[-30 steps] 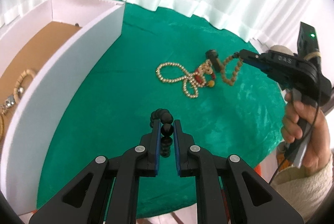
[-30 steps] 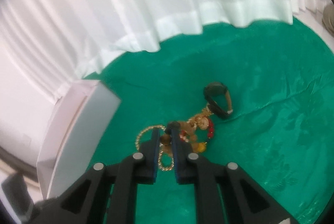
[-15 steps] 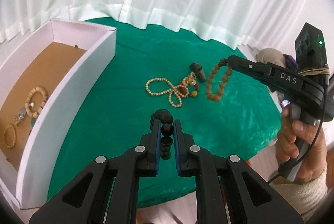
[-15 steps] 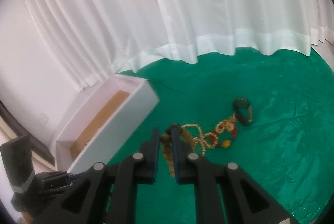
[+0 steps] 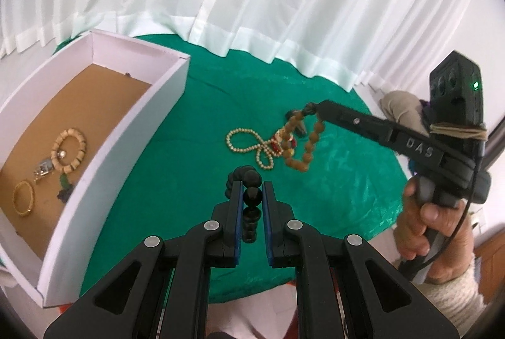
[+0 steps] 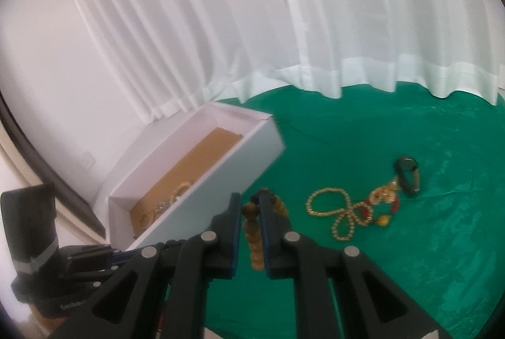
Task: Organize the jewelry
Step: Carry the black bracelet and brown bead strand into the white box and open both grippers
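Left gripper: the left gripper (image 5: 252, 196) is clamped on a black bead bracelet (image 5: 249, 181), which hangs between its fingers above the green cloth (image 5: 176, 181) on the worktop.
Right gripper: the right gripper (image 6: 251, 206) is pinched narrow on a brown wooden bead bracelet (image 6: 254, 239); in the left wrist view that loop (image 5: 304, 143) dangles free from the tips, clear of the cloth.
Box: a white box (image 5: 132, 130) with a brown floor stands at the left edge of the worktop, long side toward the grippers. Inside lie a pale bead bracelet (image 5: 70, 149), a gold bangle (image 5: 22, 196) and a small silver piece (image 5: 42, 170).
Still on the cloth: a gold bead necklace (image 5: 249, 146), tangled with a red and yellow charm cluster (image 6: 380, 206), and a dark oval piece (image 6: 408, 176) lie near the middle of the worktop.
Step in hand: likely carrying both bracelets to the box.
Doing it well: each loop hangs low, so it should pass above the near wall, not against it. Letting go over bare brown floor, apart from the pieces already there, would keep things from tangling. One gripper at a time seems wise, as the box is narrow.
Risk: round beads may slip if the grip loosens early.
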Motion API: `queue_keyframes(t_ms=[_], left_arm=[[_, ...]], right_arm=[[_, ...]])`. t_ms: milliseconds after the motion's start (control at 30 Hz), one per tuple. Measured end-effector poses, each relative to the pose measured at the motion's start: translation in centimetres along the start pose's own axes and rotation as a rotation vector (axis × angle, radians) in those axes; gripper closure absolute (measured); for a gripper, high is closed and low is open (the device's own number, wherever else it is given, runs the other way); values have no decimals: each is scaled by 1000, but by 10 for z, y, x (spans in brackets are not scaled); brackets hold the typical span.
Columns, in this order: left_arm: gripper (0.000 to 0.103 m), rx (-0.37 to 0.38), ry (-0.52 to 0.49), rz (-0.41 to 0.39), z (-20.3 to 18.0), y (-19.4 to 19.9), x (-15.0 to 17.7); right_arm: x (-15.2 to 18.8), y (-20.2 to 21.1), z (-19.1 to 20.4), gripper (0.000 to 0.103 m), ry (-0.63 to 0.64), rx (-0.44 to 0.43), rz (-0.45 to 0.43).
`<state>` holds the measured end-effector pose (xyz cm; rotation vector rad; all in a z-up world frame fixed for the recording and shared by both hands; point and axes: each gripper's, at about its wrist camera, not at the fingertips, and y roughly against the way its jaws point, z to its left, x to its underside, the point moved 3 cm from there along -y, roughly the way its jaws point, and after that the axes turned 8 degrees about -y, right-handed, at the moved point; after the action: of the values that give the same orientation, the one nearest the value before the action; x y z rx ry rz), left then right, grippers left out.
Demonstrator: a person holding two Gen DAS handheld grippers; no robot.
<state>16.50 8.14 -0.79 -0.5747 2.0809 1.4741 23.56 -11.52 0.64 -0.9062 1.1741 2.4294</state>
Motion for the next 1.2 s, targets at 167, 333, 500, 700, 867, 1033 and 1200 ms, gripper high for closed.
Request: queue_keyframes(t_ms=[167,333,500,700,867,1033,1200], left_arm=[[93,-15,38,-40,21,34,-13],[93,-99,78,-133,57,84,-27],[93,-201,149,-177,110,111,-32],[93,-303,244,-152,172,105,-21],[93,-345,292,-99,208,85,-4],[93,-375,317,-43,230,62,8],[93,-401,343,7,250,37,17]], right_arm=[[-9,-6,25,92,25,-49,8],[-26,-18,61,92,54,-114,20],[-36,-46,113,92,122,-175,58],[-42,-101,164,92,189,-212,121],[-37,-161,184,92,229,-203,187],[-32,-218,187,92,252,-141,228],[-36,-257,184,92,274,-55,262]])
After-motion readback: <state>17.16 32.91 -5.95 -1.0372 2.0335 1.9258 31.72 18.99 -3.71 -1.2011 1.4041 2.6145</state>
